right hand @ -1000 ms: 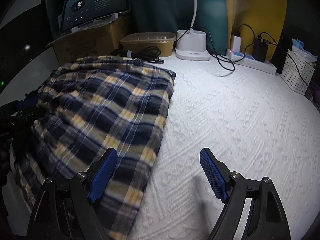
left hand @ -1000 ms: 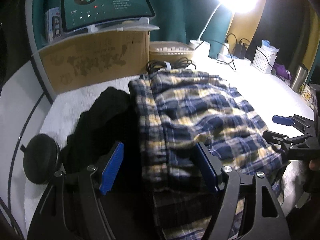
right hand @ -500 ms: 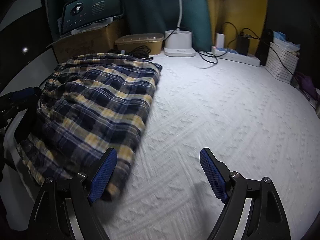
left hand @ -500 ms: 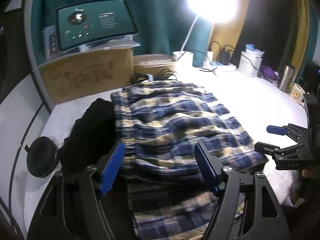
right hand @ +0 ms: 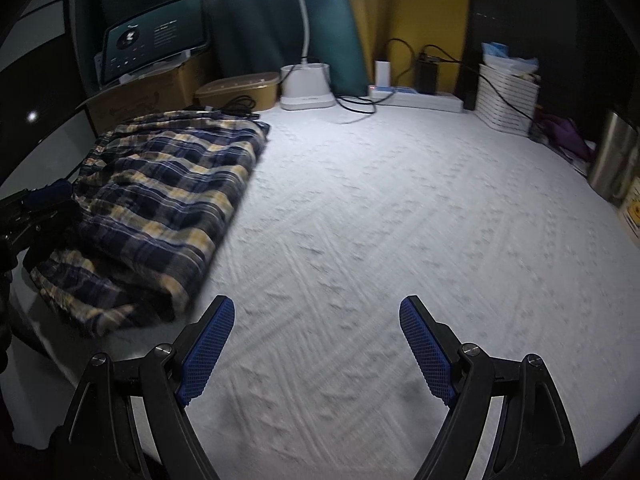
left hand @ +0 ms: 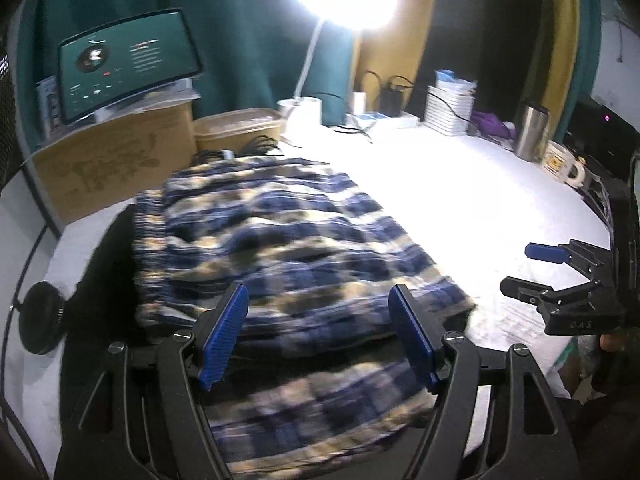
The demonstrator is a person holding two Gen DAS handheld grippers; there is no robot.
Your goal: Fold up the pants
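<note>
White quilted table [right hand: 360, 208], folded plaid pants [right hand: 168, 184] at left, both grippers angled down — left gripper [left hand: 320, 336], right gripper [right hand: 316, 344] — fingers apart, empty.

No readable text — screen [left hand: 128, 64] lettering and carton [left hand: 116, 168] print too blurred.

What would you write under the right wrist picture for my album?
Open right gripper hovers over the white bedspread, beside folded plaid pants.
</note>
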